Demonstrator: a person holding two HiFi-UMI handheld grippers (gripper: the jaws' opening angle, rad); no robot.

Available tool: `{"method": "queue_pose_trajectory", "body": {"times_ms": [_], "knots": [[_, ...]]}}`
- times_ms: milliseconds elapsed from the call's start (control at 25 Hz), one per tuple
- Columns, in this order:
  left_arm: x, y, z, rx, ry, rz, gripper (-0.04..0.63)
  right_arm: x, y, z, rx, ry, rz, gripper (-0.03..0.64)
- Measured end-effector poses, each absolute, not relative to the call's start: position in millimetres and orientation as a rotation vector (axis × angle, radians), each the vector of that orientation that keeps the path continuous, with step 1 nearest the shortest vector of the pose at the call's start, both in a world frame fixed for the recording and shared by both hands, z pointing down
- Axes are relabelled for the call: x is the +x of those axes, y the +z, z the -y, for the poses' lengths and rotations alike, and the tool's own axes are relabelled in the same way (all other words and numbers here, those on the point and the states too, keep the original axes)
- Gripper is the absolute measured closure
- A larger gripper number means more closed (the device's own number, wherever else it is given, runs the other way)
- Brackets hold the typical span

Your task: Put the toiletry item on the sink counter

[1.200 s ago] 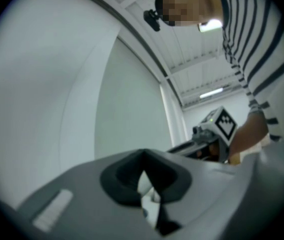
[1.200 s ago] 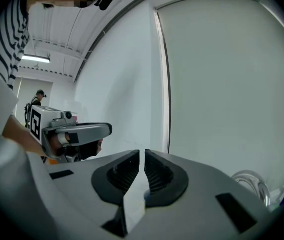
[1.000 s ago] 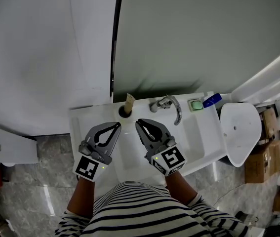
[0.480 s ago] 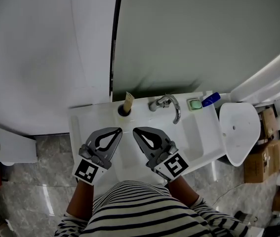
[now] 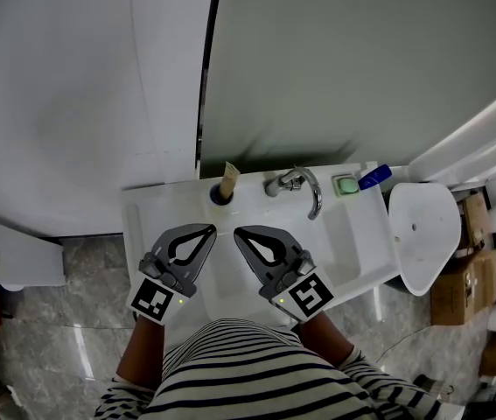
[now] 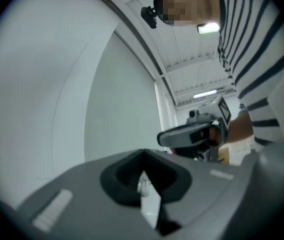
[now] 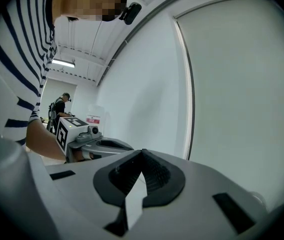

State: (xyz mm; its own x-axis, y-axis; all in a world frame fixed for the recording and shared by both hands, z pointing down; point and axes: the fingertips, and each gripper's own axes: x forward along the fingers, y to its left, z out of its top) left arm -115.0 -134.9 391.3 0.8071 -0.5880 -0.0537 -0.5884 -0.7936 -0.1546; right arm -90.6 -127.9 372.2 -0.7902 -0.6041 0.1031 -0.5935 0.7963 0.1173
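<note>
A white sink counter [image 5: 366,234] runs under a chrome faucet [image 5: 296,185]. At its back edge stand a dark cup holding a tan item [image 5: 224,185], a green soap [image 5: 346,185] and a blue tube [image 5: 375,177]. My left gripper [image 5: 212,227] and right gripper [image 5: 238,232] hover side by side over the basin, both shut with nothing between the jaws. In the left gripper view the left gripper [image 6: 143,152] points up at the wall, and the right gripper [image 6: 192,133] shows beside it. In the right gripper view the right gripper's [image 7: 143,151] tips meet.
A grey mirror panel [image 5: 352,68] and a white wall [image 5: 73,86] rise behind the counter. A white oval fixture [image 5: 424,230] sits to the right, with cardboard boxes [image 5: 462,278] beyond it. A white unit [image 5: 11,259] stands at the left over the marble floor [image 5: 64,339].
Both grippers have drifted slightly back toward the person. The right one has turned a little, its tips now closer to the left gripper's. Both stay shut.
</note>
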Motion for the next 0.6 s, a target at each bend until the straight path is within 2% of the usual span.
{"method": "queue_pose_trajectory", "body": {"times_ms": [600], "knots": [[-115.2,399.0,138.3,-2.839,-0.003,-0.925,0.589,-94.6,380.6,129.3,0.924,-0.104,2.841,0.611]]}}
